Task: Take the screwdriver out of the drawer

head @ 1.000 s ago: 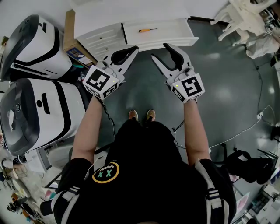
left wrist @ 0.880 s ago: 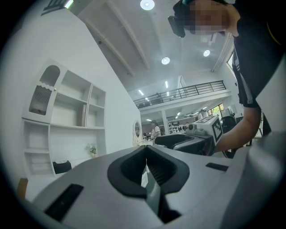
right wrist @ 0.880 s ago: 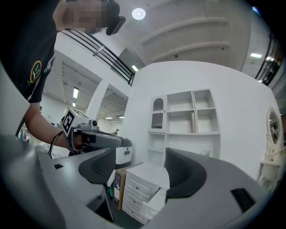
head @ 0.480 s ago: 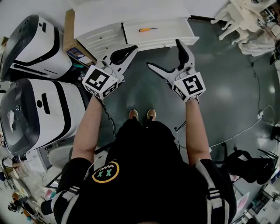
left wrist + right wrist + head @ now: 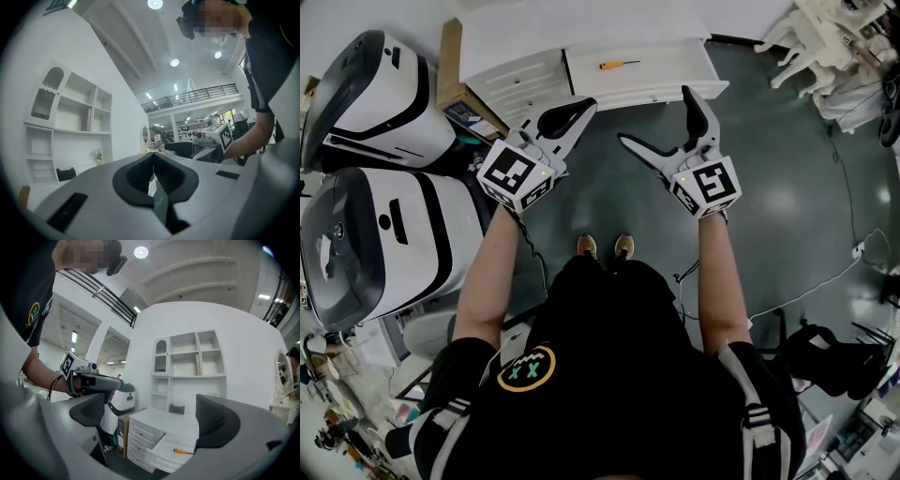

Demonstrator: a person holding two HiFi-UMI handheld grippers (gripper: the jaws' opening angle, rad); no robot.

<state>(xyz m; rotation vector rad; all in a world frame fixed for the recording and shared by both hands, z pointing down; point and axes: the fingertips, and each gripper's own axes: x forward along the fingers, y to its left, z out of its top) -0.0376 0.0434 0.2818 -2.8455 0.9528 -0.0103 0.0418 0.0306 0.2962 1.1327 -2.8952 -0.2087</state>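
Observation:
An orange-handled screwdriver (image 5: 617,65) lies in the pulled-out white drawer (image 5: 675,86) of a low white cabinet; the right gripper view shows the screwdriver (image 5: 183,451) in the drawer (image 5: 164,456) too. My right gripper (image 5: 664,118) hangs in front of the drawer and its jaws have just been opening; they stand wide apart with nothing between them. Level with it, to the left, my left gripper (image 5: 579,105) is shut with its pads together and empty, in front of the closed drawers.
Two large white-and-black machines (image 5: 380,225) stand at the left, with a cardboard box (image 5: 450,80) beside the cabinet. White shelves (image 5: 187,366) rise behind the cabinet. Cables trail over the dark floor (image 5: 787,206) at the right. White furniture legs (image 5: 825,47) show at the top right.
The right gripper's jaws have spread from partly closed to wide open. The left gripper has stayed where it was.

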